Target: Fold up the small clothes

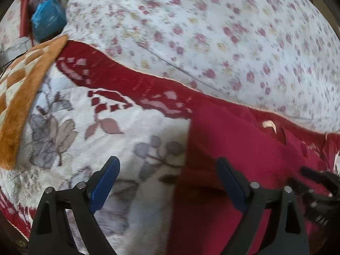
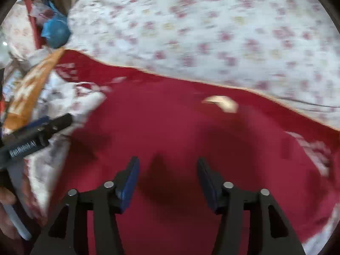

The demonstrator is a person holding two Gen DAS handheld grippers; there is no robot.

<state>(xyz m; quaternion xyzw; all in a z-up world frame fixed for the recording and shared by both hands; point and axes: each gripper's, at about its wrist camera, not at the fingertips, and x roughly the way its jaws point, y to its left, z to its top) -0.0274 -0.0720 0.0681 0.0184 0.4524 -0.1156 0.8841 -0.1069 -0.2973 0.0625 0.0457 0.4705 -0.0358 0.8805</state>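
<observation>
My left gripper (image 1: 167,176) jaws wide, empty | right gripper (image 2: 167,176) likewise | red garment (image 2: 170,127) spread flat on blanket (image 1: 127,127), ready for folding

White sheet with small pink flowers (image 1: 212,31) covers the far area. Cream blanket with grey leaf print and red border (image 1: 89,114) lies nearer. Orange checked fuzzy cloth (image 1: 19,97) overlaps its left edge. Crumpled blue bag (image 1: 47,19) far left.
</observation>
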